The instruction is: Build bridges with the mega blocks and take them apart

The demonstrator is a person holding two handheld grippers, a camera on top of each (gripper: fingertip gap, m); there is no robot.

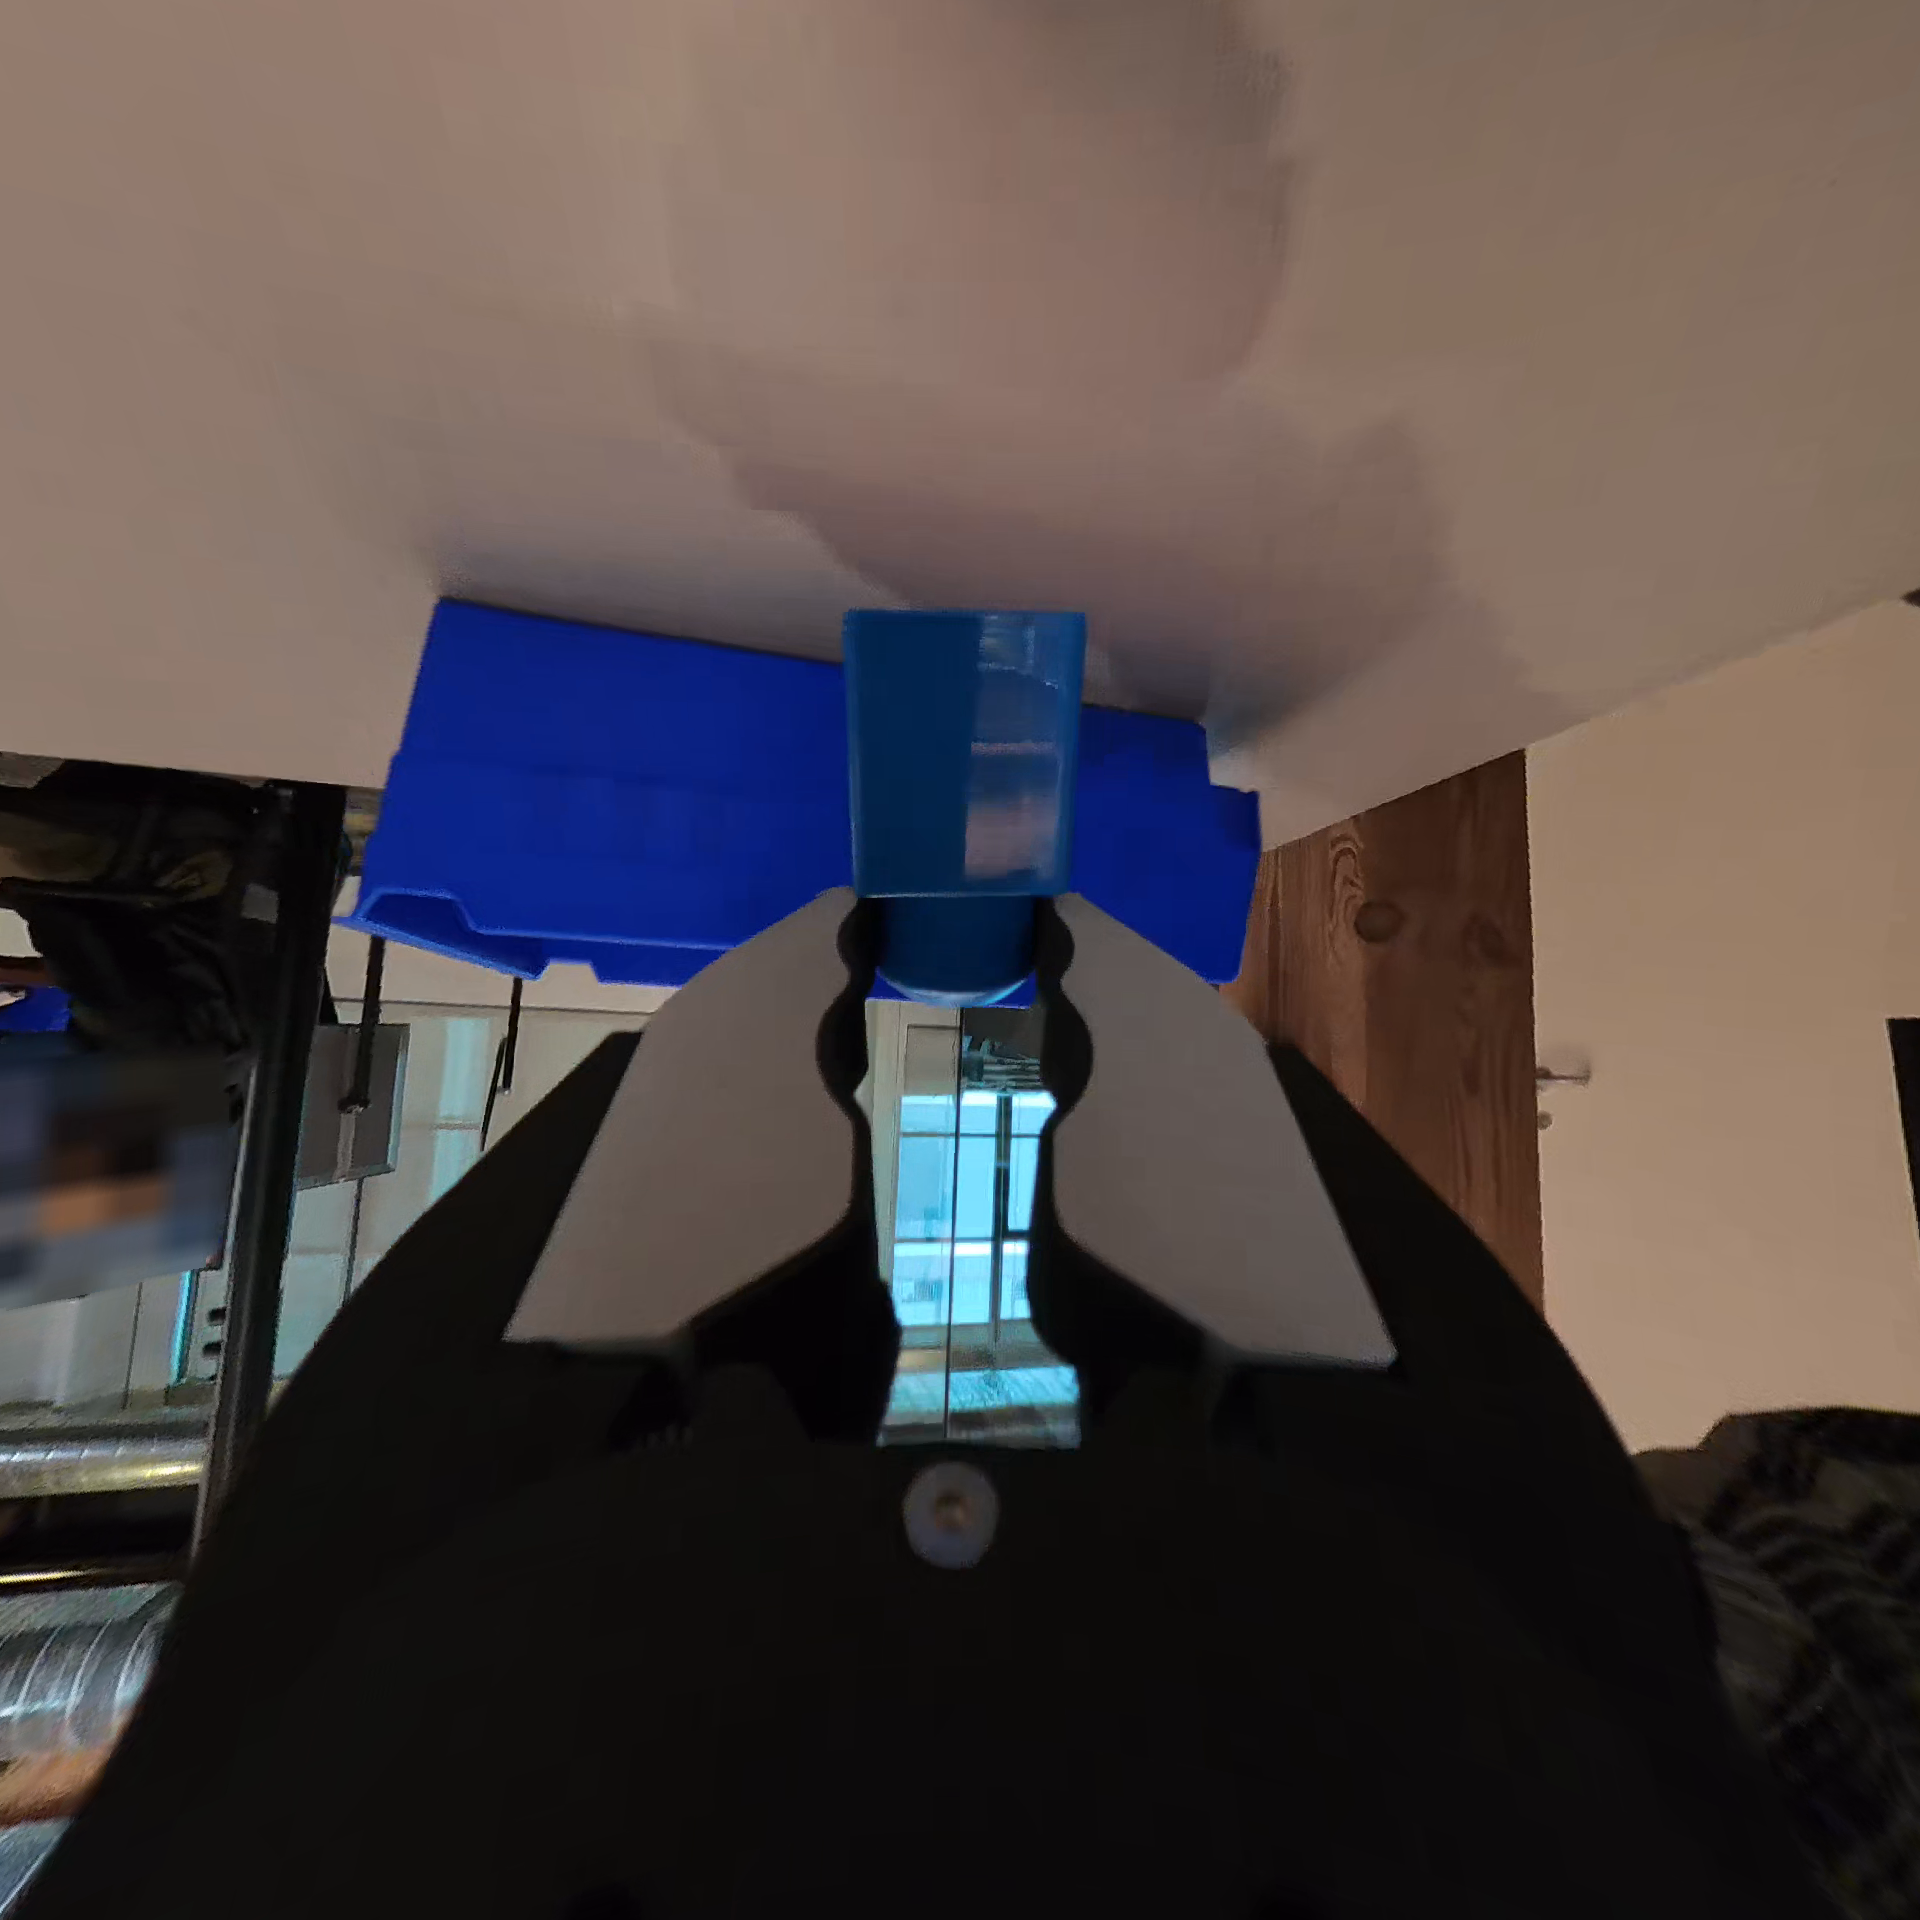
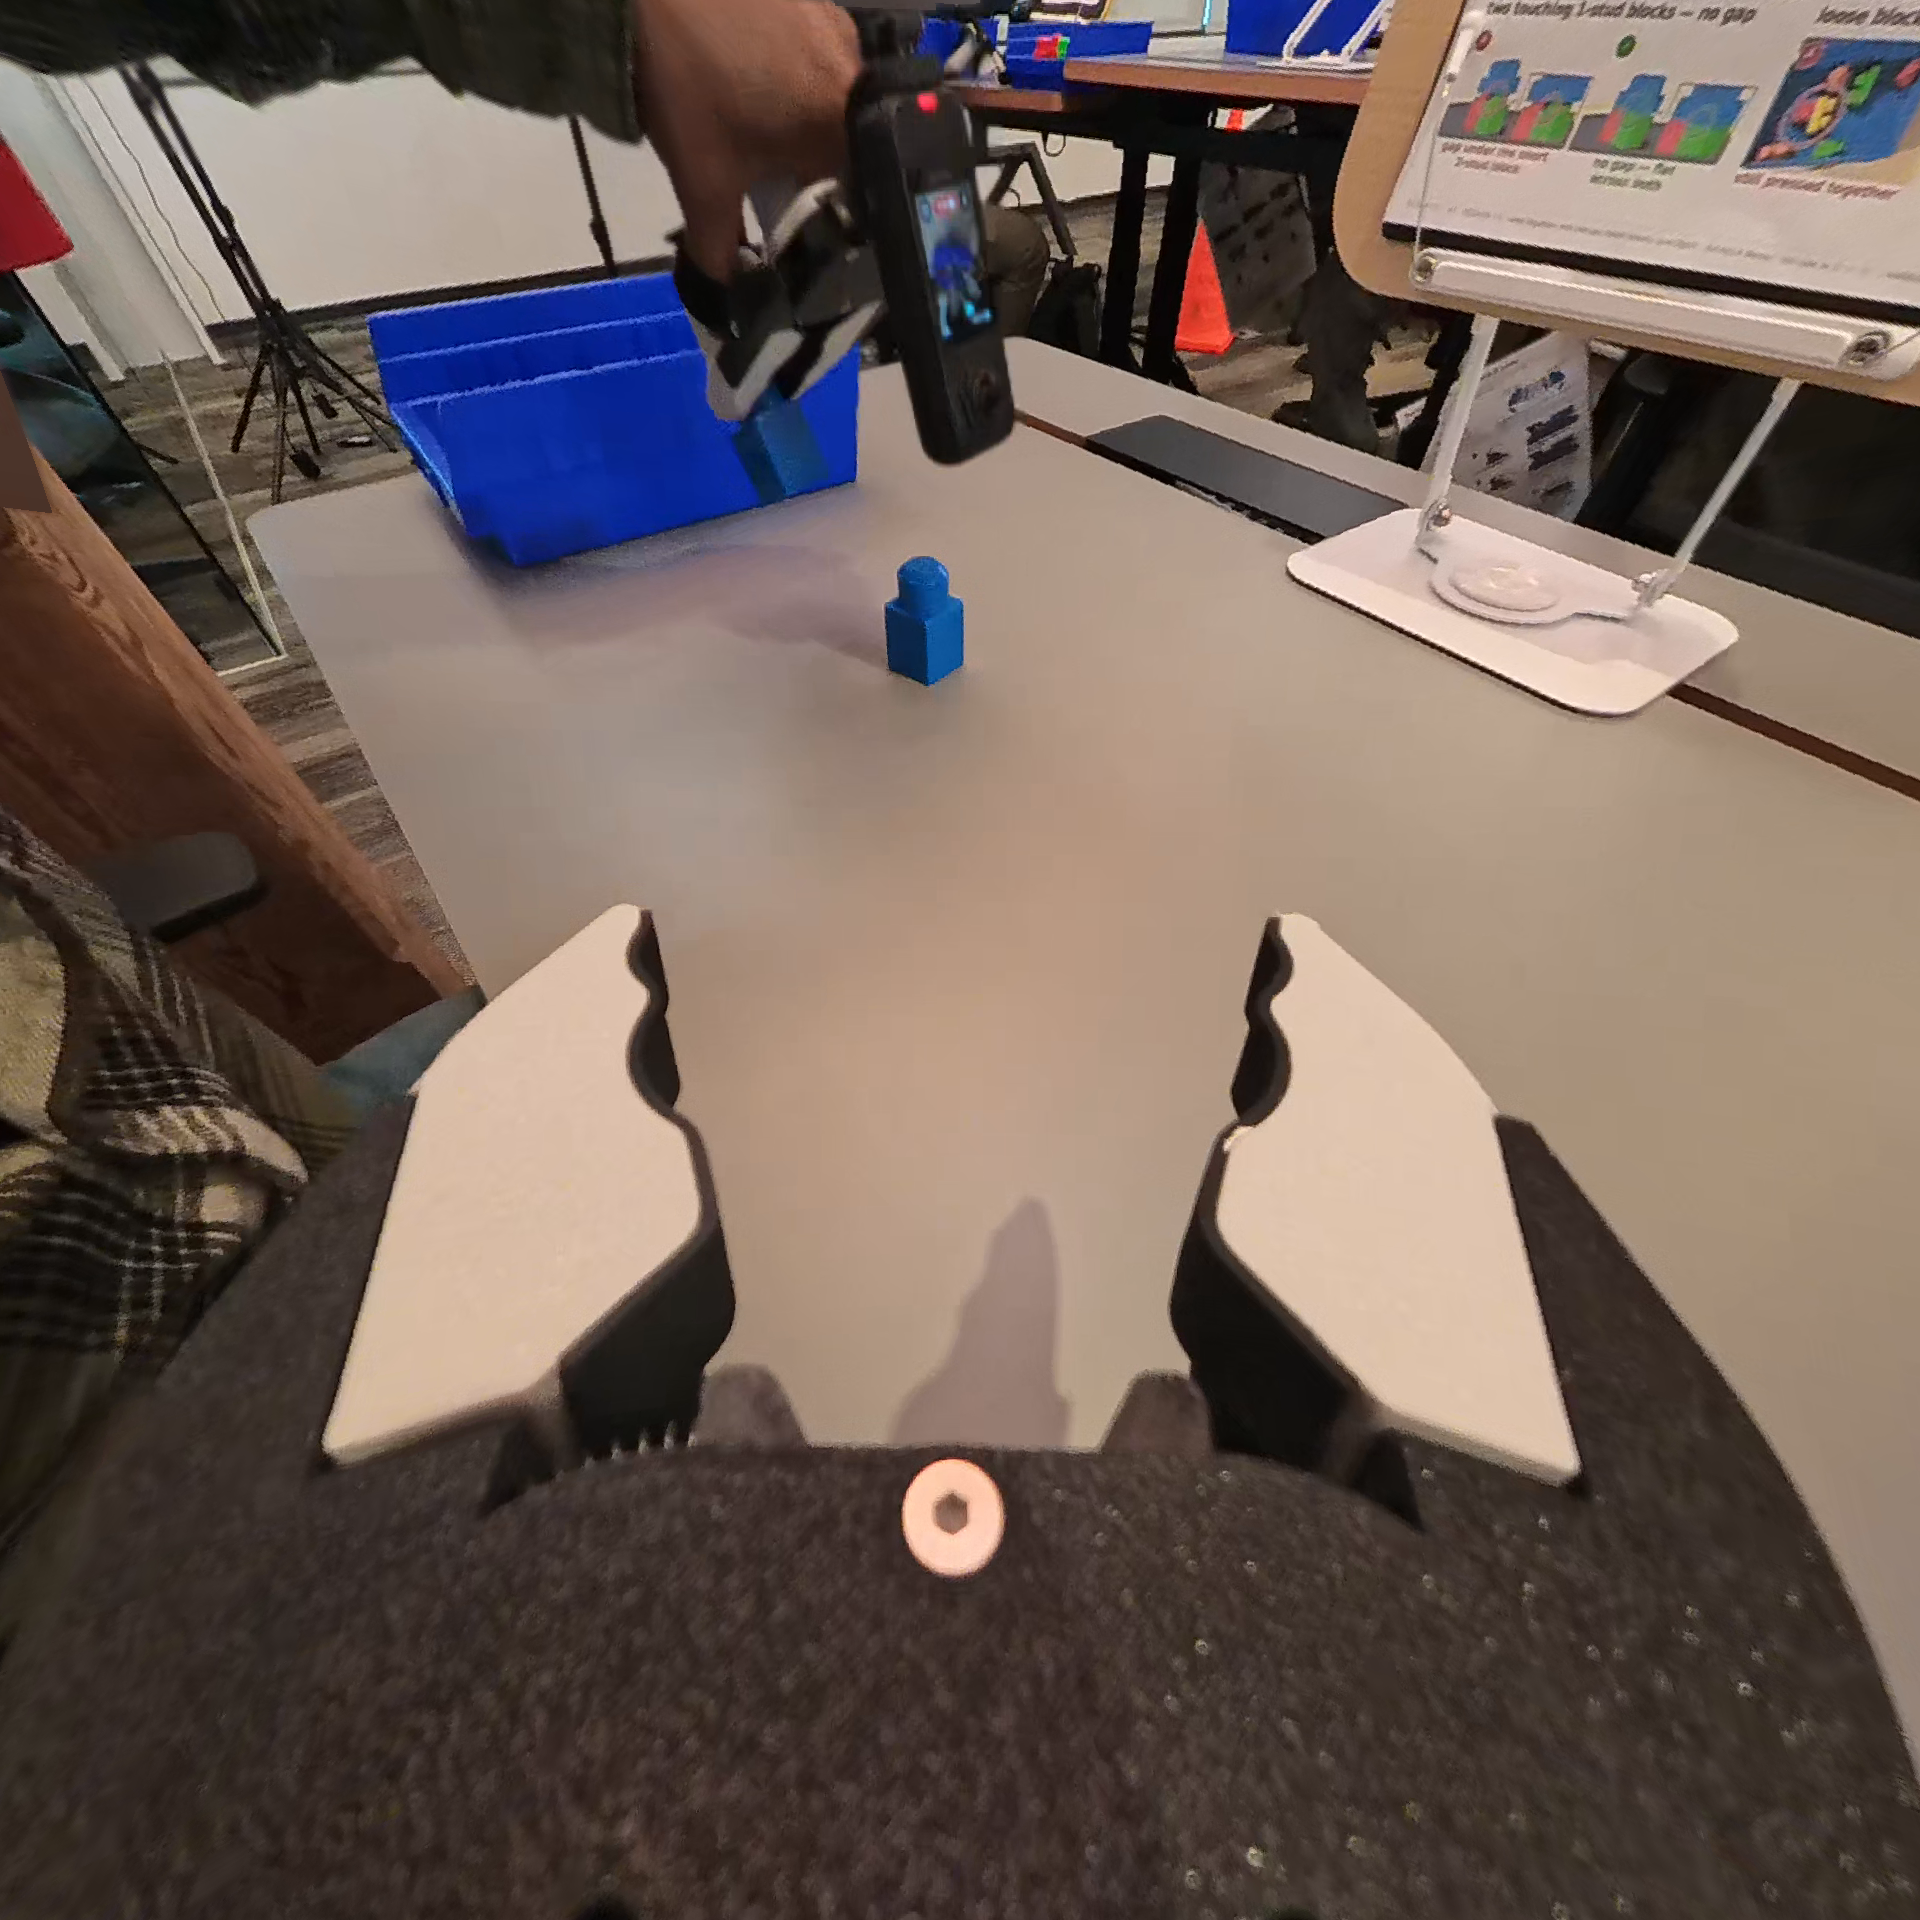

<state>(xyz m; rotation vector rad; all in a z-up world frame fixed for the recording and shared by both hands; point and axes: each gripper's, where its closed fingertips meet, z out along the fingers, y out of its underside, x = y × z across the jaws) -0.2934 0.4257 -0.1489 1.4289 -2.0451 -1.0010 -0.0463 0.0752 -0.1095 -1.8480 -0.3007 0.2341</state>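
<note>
My left gripper point(image 1: 954, 935) is shut on the stud of a blue one-stud block point(image 1: 961, 753); this view is upside down. In the right wrist view the same gripper point(image 2: 774, 369) holds that block point(image 2: 779, 447) in the air in front of the blue bin point(image 2: 582, 416). A second blue one-stud block point(image 2: 924, 623) stands upright on the grey table point(image 2: 1039, 883), right of the held one. My right gripper point(image 2: 956, 935) is open and empty, low over the near part of the table.
The blue bin point(image 1: 644, 790) sits at the table's far left corner. A white stand point(image 2: 1517, 603) with an instruction board point(image 2: 1662, 135) is at the right. A wooden panel point(image 2: 125, 727) and a plaid sleeve point(image 2: 125, 1091) are at the left. Across from one pair of fingers to the other is roughly 45 centimetres.
</note>
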